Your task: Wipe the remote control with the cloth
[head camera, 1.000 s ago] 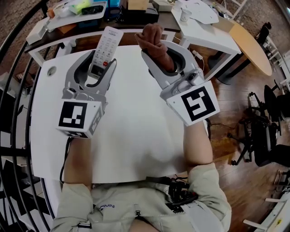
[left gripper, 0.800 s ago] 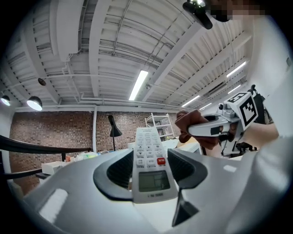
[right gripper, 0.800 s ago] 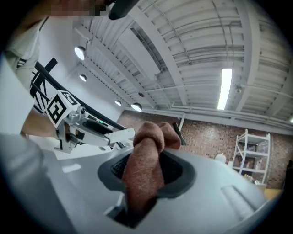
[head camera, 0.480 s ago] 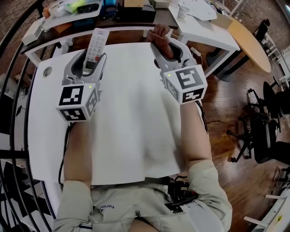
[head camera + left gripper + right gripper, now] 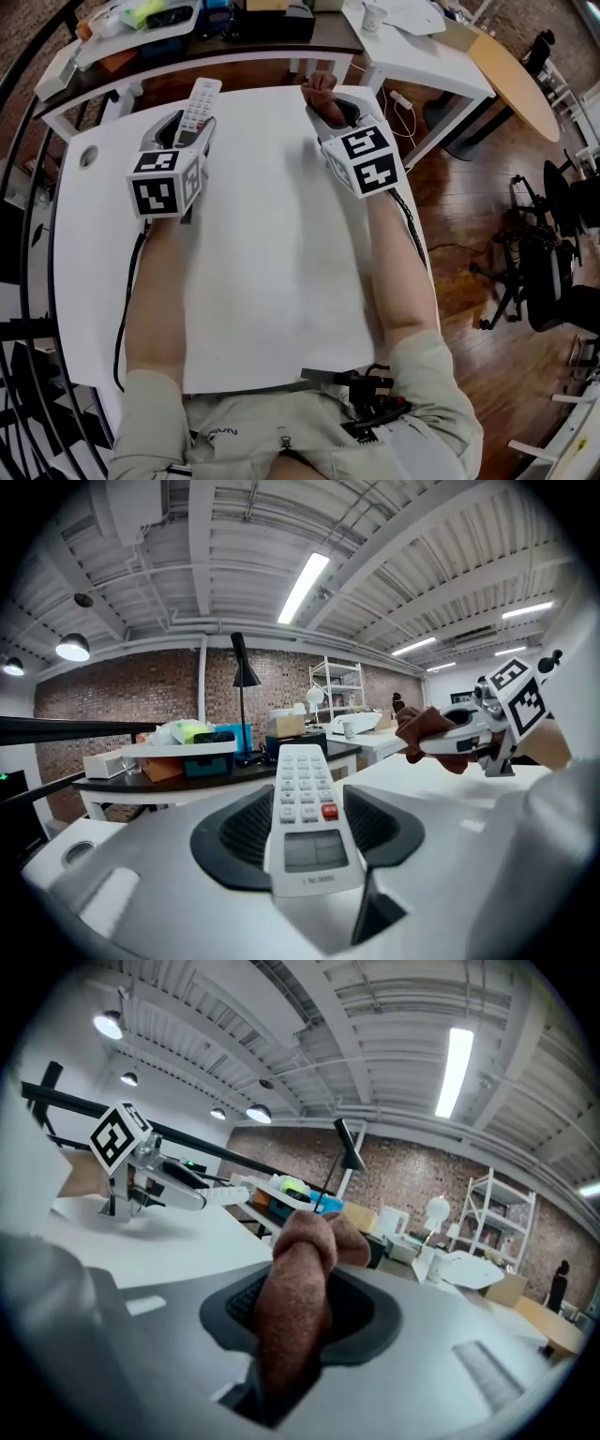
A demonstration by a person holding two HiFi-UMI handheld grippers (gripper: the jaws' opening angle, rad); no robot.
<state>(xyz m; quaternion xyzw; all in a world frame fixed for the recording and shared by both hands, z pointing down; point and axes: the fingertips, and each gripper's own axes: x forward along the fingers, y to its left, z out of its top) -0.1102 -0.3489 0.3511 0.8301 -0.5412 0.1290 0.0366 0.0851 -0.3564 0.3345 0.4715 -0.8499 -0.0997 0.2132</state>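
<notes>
A white remote control (image 5: pixel 200 105) with a red button sticks out forward from my left gripper (image 5: pixel 184 131), which is shut on it; in the left gripper view the remote control (image 5: pixel 307 808) lies flat between the dark pads, buttons up. My right gripper (image 5: pixel 334 105) is shut on a bunched brown cloth (image 5: pixel 320 92), seen close as a folded brown cloth (image 5: pixel 298 1293) between the pads. Both grippers are low over the far part of the white table (image 5: pixel 262 244), about a hand's width apart. In the left gripper view the right gripper (image 5: pixel 441 742) with the cloth shows to the right.
Beyond the table's far edge stands a dark bench with trays and boxes (image 5: pixel 169 19) and a white side table (image 5: pixel 412 37) with a cup. A black railing (image 5: pixel 28 187) curves along the left. Office chairs (image 5: pixel 553 272) stand on the wooden floor at right.
Both grippers have sunk toward the table and moved away from me to its far part, each keeping its hold. They now point more level than a second ago.
</notes>
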